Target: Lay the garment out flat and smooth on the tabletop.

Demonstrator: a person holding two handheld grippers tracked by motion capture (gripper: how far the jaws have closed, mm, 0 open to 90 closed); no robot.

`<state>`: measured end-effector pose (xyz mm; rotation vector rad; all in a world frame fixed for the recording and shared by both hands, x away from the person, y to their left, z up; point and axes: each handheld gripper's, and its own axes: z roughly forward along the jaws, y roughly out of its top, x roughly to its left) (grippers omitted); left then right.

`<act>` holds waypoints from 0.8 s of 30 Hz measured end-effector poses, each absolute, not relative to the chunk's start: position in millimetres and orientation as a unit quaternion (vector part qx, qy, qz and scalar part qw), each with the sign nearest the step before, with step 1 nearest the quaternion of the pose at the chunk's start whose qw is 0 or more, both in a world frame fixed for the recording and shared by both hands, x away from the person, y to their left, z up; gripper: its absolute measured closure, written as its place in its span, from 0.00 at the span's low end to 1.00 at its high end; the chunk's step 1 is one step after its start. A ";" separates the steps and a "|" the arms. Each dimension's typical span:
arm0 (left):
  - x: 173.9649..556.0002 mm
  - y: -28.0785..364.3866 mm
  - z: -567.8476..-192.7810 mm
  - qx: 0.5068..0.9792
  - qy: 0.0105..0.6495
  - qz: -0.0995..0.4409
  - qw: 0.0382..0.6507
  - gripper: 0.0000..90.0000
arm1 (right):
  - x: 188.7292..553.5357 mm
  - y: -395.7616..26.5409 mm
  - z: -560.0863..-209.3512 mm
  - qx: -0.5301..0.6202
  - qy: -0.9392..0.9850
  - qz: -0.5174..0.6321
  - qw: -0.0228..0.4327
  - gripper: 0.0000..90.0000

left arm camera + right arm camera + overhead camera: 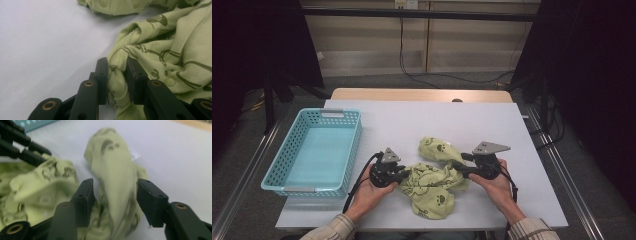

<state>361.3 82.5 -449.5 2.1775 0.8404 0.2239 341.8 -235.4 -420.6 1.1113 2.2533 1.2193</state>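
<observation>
High view first: our left gripper [403, 174] pinches the green cloth [432, 187] tight at its left edge on the white table [412, 120]. Our right gripper [460, 169] stands half open around a fold, not squeezing. Next we likely grab again and fold.

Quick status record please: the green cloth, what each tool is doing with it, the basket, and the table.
cloth: light green garment with dark prints, crumpled on the near middle of the table
left tool: jaws shut on a bunched edge of the garment
right tool: jaws open, a fold of the garment between them, pads not pressing it
basket: turquoise, on the left of the table, nothing in it
table: white top, garment apart from the basket
</observation>
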 end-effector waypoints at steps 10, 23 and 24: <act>366.0 84.6 -449.3 0.857 0.330 0.082 0.387 0.79 | 389.1 -214.1 -412.5 0.387 0.790 0.432 0.197 0.38; 368.8 84.8 -448.7 0.859 0.330 0.076 0.385 0.80 | 429.2 -190.0 -438.1 0.385 0.819 0.402 0.137 0.37; 367.7 83.3 -449.8 0.852 0.342 0.071 0.389 0.81 | 430.1 -191.9 -439.3 0.388 0.820 0.398 0.135 0.42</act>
